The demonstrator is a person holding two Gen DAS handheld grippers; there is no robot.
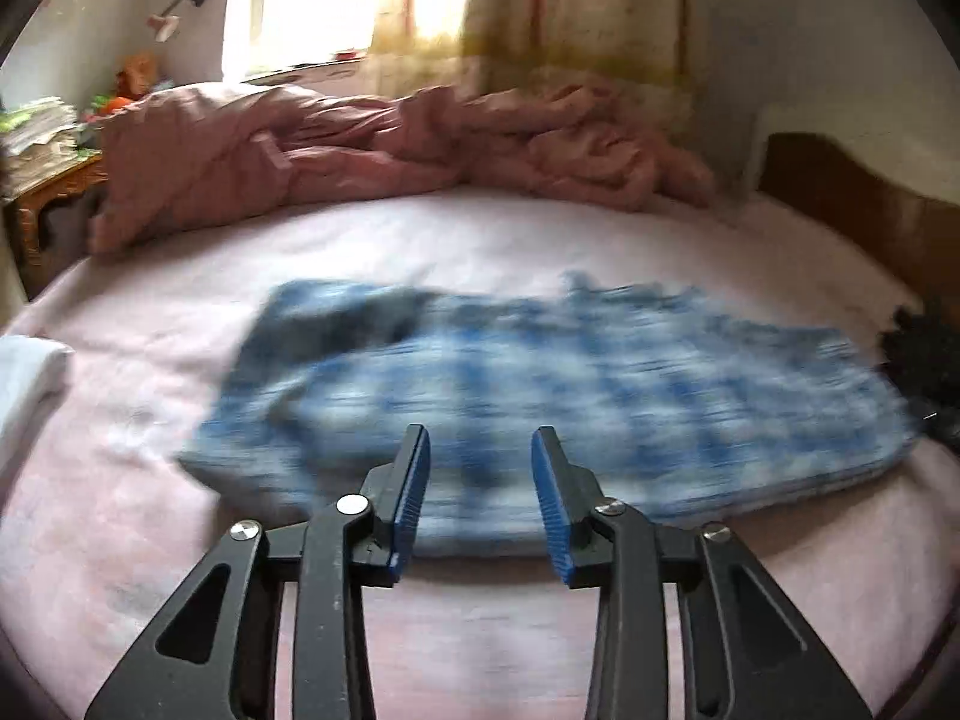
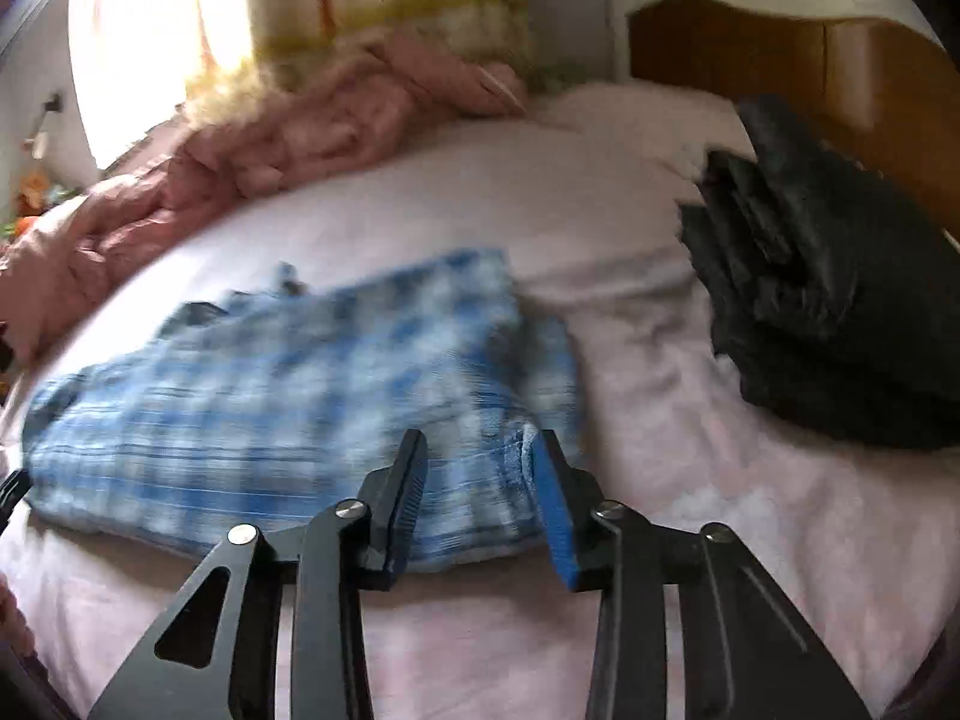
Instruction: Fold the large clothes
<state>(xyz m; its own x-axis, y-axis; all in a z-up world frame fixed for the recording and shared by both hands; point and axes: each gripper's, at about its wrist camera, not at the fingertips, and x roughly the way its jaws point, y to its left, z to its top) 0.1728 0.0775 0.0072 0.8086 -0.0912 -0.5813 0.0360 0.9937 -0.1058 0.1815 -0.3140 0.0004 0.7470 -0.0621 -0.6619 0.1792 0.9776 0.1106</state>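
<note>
Here a folded blue plaid garment [image 1: 540, 396], soft and blurred, is lying flat mid-frame on the pale pink sheet [image 1: 420, 240]. Left gripper [image 1: 480, 450] and right gripper [image 2: 479, 450] are hovering, ribbed blue pads apart, gripping nothing. Crumpled black cloth [image 2: 828, 324] is sitting at right.

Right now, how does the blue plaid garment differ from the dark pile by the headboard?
The blue plaid garment is light blue-and-white checked; the dark pile is plain black. The plaid garment lies flat mid-bed, the dark pile stands thicker and lumpier near the headboard. Both rest on the pink sheet, untouched.
</note>
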